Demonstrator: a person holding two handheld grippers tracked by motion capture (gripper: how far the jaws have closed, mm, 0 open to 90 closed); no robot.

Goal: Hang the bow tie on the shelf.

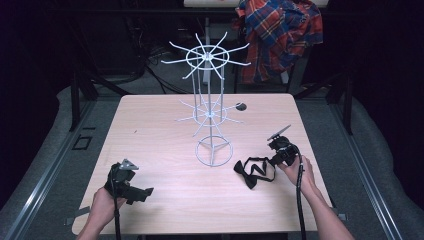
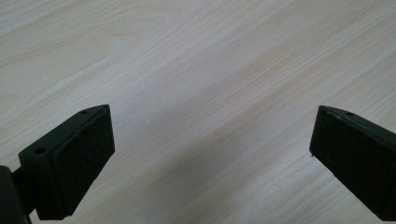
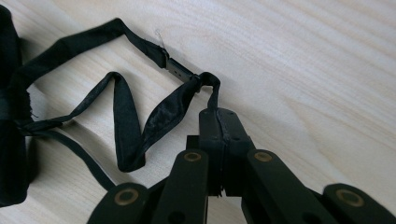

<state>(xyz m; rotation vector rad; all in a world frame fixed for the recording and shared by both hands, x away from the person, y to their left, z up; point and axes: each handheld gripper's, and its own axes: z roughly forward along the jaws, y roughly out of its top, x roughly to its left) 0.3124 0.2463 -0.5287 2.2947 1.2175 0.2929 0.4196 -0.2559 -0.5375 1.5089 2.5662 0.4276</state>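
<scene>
Right hand-held gripper point(image 3: 219, 116) clamped tight on bow tie point(image 1: 254, 172) strap, rack's point(image 1: 212, 107) four o'clock. Left hand-held gripper point(image 2: 210, 140) spread wide, empty, over counter point(image 1: 165, 200).

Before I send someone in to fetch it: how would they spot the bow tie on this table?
Start at the white wire rack standing mid-table. Just right of its ring base, toward the person's side, lies the black bow tie, its strap pinched in the right gripper. It is the one soft, floppy black fabric thing there, with a looping strap.

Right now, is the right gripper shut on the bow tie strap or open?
Shut. The right gripper has its fingers pressed together, pinching the bow tie strap near its clasp.
</scene>
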